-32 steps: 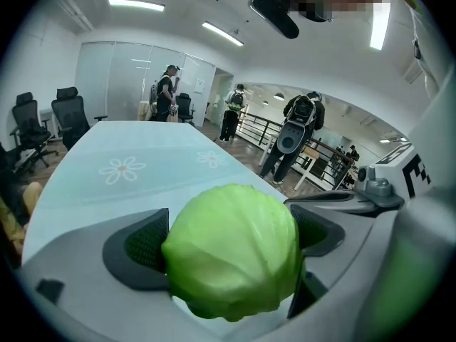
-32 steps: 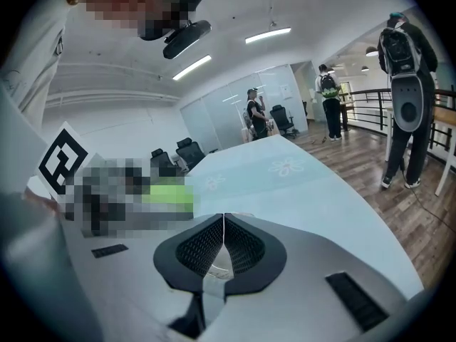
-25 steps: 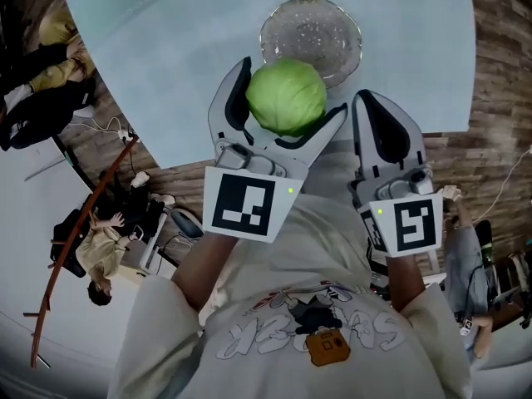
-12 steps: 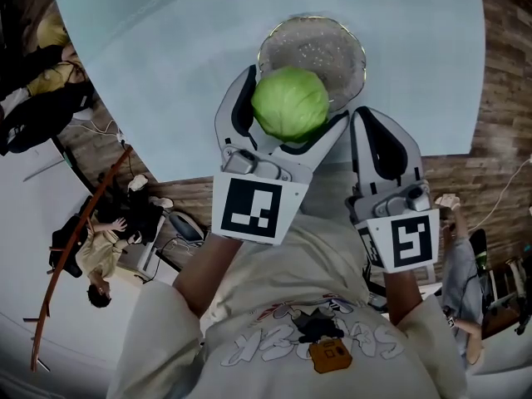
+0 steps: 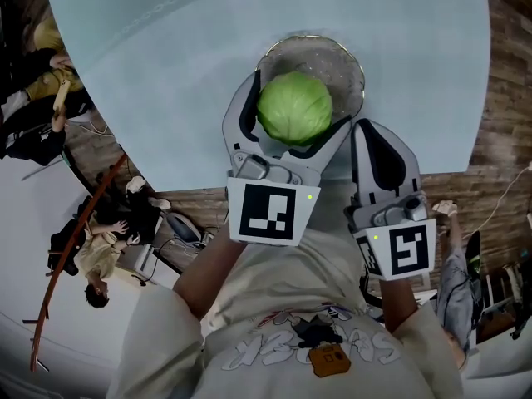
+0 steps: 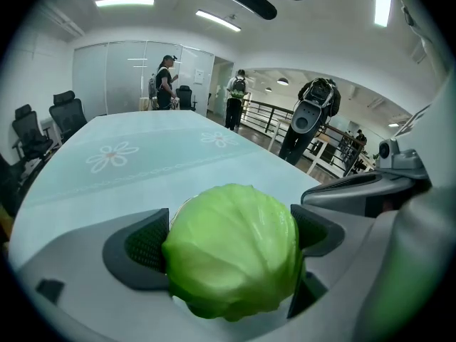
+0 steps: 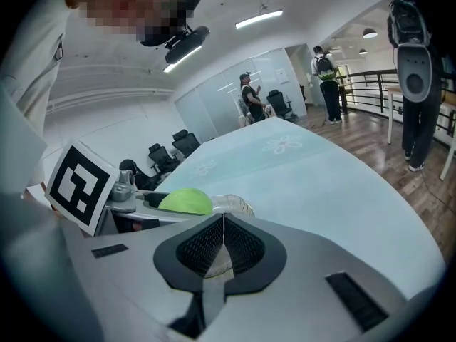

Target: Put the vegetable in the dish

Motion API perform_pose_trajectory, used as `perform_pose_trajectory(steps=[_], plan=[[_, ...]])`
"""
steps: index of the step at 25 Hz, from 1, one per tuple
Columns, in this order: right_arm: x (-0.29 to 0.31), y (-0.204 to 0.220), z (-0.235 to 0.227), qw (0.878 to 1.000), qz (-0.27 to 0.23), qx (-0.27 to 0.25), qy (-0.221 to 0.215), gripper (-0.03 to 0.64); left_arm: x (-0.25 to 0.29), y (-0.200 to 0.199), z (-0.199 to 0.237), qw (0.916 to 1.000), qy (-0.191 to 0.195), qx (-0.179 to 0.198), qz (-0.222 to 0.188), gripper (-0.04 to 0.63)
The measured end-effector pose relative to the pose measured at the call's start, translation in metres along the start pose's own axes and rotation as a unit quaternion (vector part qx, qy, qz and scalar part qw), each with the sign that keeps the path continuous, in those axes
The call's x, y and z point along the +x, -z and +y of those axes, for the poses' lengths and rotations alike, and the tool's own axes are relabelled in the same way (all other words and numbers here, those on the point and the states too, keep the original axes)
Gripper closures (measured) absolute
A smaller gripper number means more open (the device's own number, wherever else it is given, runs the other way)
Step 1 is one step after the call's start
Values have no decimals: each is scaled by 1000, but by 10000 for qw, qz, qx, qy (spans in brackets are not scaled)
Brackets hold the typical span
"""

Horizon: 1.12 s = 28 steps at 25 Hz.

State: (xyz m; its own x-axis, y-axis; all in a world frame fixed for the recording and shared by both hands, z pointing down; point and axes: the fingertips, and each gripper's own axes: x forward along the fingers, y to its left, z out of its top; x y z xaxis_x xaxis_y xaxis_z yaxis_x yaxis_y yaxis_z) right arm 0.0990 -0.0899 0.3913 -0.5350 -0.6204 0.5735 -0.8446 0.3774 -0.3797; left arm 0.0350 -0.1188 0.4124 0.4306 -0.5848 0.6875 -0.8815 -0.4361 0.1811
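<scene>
Roughly halfway, I'd judge: the cabbage (image 5: 294, 106) is up off the table (image 5: 166, 73), clamped in the left gripper (image 5: 299, 98), but it is not in the dish (image 5: 345, 61) yet. From the head view it covers the dish's near rim, with most of the glass bowl showing bare beyond it. The right gripper view puts the green head just beside the dish and above its rim, though how high I cannot tell. What is left, as I read it, is to carry it a little further forward over the middle of the dish, lower it, and let go.

Left fingers: spread wide, as wide as the cabbage itself, with a dark ribbed pad (image 6: 142, 244) pressed on each flank. The left gripper view shows the head filling the gap and touching both pads. The grip looks square across the widest part, so I would expect it to hold, though a round, smooth-leafed head could roll if the squeeze eased early.

Right gripper (image 7: 223, 244): clenched on nothing. Its own view shows the two pads meeting along a thin line with no object between them. It hangs over the table's near edge, just beside the left gripper, and takes no part in the carry
</scene>
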Motion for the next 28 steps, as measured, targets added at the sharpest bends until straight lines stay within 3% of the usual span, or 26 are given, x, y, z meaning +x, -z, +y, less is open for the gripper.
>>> perform_pose_trajectory(steps=[17, 23, 28], plan=[[7, 11, -14, 9997, 174, 189, 28, 594, 30, 16, 3, 9967, -372, 648, 316, 60], [10, 14, -10, 9996, 187, 216, 15, 594, 32, 27, 4, 9917, -399, 1068, 596, 60], [6, 11, -9, 9996, 164, 229, 16, 594, 28, 25, 4, 9925, -361, 1002, 603, 60]])
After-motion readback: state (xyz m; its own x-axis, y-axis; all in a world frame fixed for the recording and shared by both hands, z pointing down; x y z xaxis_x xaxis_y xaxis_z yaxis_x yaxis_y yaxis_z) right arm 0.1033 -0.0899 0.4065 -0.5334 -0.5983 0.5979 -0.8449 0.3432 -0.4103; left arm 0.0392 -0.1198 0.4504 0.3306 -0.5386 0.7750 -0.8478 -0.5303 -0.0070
